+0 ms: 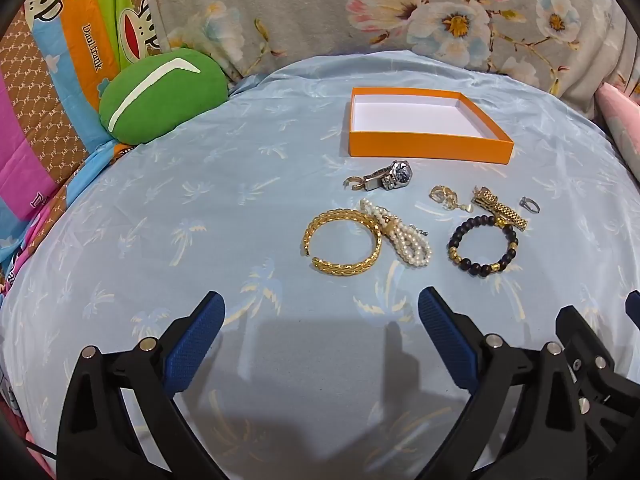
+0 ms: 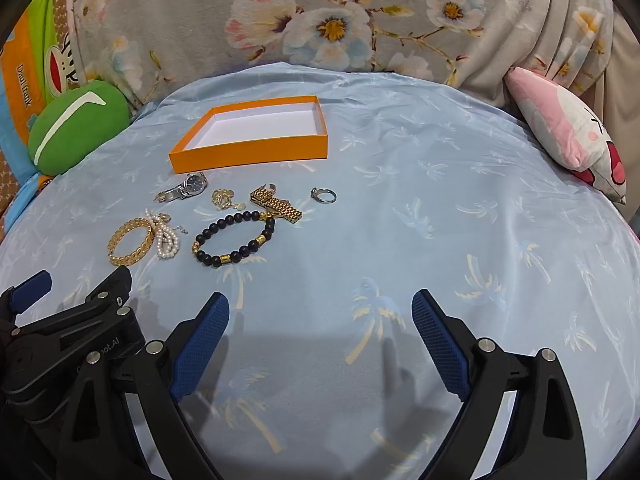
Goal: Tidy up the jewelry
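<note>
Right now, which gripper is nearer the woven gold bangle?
Left. The left gripper hovers open just short of the woven gold bangle; the right gripper sits further right, beyond the black beaded bracelet.

Shiny metal and beads on soft cloth

The gold bangle (image 1: 342, 243) and silver watch (image 1: 390, 176) look like polished, glossy metal; the pearl bracelet (image 1: 402, 236) has a smooth sheen; the dark bead bracelet (image 2: 236, 238) is matt. The orange box (image 1: 428, 126) looks like matt cardboard. The bed sheet (image 1: 200, 208) is lightly creased cloth.
</note>
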Available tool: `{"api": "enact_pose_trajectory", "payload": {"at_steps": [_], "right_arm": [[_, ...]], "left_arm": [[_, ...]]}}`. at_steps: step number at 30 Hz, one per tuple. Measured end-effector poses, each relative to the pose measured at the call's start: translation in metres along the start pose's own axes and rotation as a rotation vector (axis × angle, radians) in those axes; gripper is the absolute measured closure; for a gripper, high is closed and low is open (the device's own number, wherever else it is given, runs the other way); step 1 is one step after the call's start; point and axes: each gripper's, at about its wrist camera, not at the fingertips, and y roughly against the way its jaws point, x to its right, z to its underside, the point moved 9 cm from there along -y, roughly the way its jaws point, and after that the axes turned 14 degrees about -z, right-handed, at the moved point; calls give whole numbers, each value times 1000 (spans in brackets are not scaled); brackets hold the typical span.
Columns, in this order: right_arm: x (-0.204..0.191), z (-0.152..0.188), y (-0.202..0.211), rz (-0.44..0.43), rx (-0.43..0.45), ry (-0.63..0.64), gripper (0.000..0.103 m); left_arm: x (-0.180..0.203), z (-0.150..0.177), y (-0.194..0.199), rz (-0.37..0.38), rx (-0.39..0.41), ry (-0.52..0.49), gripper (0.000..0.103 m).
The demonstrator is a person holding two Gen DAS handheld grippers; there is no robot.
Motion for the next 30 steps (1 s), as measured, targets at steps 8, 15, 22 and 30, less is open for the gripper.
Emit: {"api": "enact_pose_trajectory", "payload": {"at_steps": [8,15,22,30], "right_arm": [[-1,0,0,0,0,0,12],[-1,0,0,0,0,0,12],[0,0,0,0,0,0,12],[3,0,-1,-2,-4,-1,12]], "left_arm": [[0,0,0,0,0,0,8],[0,0,0,0,0,0,8],[0,0,0,0,0,0,8],[0,1,-1,11,-12,5,8]]}}
